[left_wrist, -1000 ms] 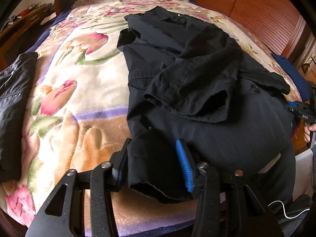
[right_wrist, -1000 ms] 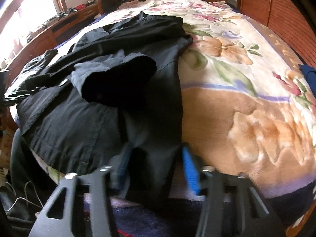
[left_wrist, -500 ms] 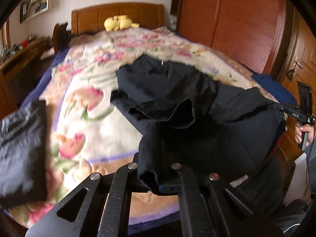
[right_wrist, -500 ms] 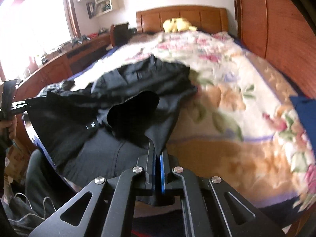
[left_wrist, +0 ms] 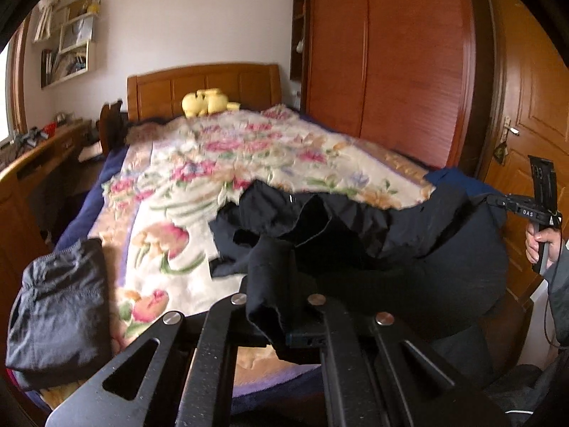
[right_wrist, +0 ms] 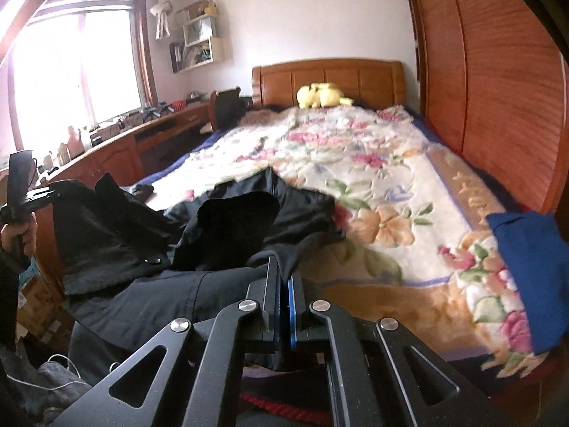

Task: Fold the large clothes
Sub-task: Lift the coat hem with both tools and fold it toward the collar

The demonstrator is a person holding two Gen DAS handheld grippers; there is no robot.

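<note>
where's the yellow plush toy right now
The yellow plush toy sits at the far end of the bed against the wooden headboard, near the centre top of both wrist views, well beyond the black garment.

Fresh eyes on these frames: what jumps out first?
The large black garment, hoisted off the foot of the floral blanket, hem pinched in the left claw and right claw. Next, the yellow plush toy at the wooden headboard.
</note>
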